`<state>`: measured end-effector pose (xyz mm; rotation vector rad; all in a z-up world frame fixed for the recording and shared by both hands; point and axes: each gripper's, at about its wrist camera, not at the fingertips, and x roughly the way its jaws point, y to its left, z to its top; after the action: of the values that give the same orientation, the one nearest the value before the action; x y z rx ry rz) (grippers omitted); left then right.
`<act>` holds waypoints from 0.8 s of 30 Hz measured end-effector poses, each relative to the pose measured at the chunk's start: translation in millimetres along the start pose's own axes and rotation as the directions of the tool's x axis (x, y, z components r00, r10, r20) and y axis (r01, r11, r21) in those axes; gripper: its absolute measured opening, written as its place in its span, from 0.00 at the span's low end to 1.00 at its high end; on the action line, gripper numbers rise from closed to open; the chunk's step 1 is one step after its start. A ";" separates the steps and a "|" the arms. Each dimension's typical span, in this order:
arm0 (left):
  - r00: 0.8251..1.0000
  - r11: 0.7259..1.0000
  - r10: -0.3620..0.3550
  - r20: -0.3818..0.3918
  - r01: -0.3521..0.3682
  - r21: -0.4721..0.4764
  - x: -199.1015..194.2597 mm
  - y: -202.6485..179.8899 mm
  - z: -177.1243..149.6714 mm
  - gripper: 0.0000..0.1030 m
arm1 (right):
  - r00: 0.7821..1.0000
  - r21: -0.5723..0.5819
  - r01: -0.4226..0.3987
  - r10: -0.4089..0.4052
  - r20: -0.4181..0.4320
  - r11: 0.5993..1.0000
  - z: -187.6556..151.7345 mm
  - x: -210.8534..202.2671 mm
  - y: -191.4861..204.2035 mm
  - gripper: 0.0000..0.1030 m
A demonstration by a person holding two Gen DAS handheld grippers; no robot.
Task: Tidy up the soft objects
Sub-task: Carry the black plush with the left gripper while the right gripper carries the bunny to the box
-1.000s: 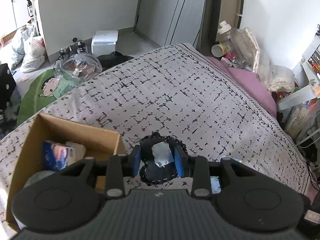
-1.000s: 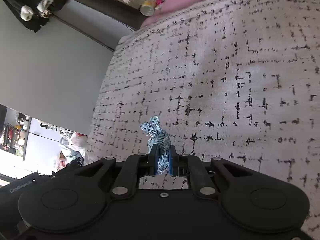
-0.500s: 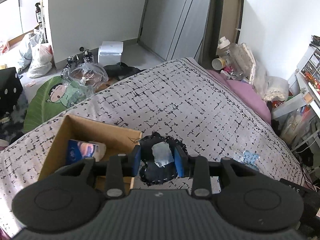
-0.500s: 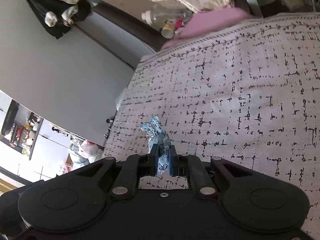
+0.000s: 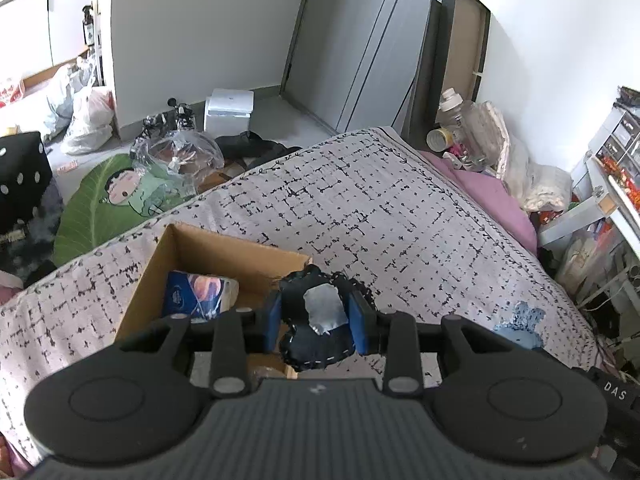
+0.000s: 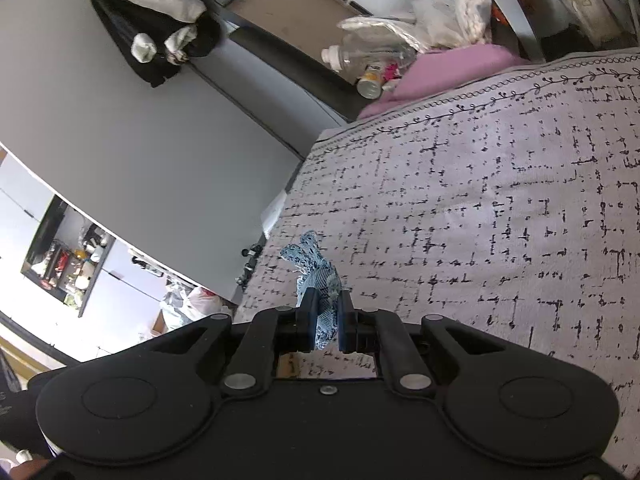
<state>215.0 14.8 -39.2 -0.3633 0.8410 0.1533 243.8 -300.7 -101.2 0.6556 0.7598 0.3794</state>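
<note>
My left gripper is shut on a black soft toy with a grey patch, held above the right rim of an open cardboard box on the bed. A blue printed soft pack lies inside the box. My right gripper is shut on a light blue patterned cloth toy, held above the bed. The same blue toy shows in the left wrist view, at the bed's right edge.
The bed has a white cover with black marks. A pink pillow, bottles and bags lie at its far right. A green leaf cushion, plastic bags and a white box are on the floor to the left.
Both grippers have risen and tilted, so more of the room shows. The box now sits further right in the left wrist view. Both toys stay gripped.
</note>
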 end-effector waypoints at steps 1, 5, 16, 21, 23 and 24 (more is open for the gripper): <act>1.000 1.000 -0.003 -0.001 0.003 -0.001 -1.8 1.7 -0.2 0.33 | 1.000 -0.008 -0.007 0.007 0.003 1.000 -1.2 -2.6 2.1 0.09; 1.000 1.000 0.001 0.008 -0.001 0.009 -9.0 6.5 -1.9 0.33 | 1.000 -0.033 -0.029 0.029 0.006 0.999 -3.0 -7.2 11.3 0.09; 0.999 0.999 0.037 0.017 -0.037 -0.005 -14.4 26.4 -2.8 0.33 | 0.994 -0.094 -0.109 0.110 0.003 0.990 -6.5 -10.6 37.2 0.09; 0.999 0.999 0.052 0.004 -0.052 -0.016 -7.5 36.7 -3.1 0.33 | 0.990 -0.109 -0.143 0.143 -0.009 0.984 -11.4 -5.5 49.3 0.09; 0.998 0.998 0.056 -0.004 -0.056 -0.020 -3.8 40.5 -3.8 0.34 | 0.988 -0.116 -0.152 0.151 -0.016 0.981 -13.9 -2.8 53.6 0.09; 0.998 0.998 0.056 -0.008 -0.057 -0.021 -1.7 42.2 -4.6 0.34 | 0.988 -0.120 -0.155 0.153 -0.020 0.981 -15.4 -1.8 55.3 0.09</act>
<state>199.2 52.3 -51.4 -0.3602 0.8583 0.2136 226.6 -254.6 -71.7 0.6002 0.6926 0.5670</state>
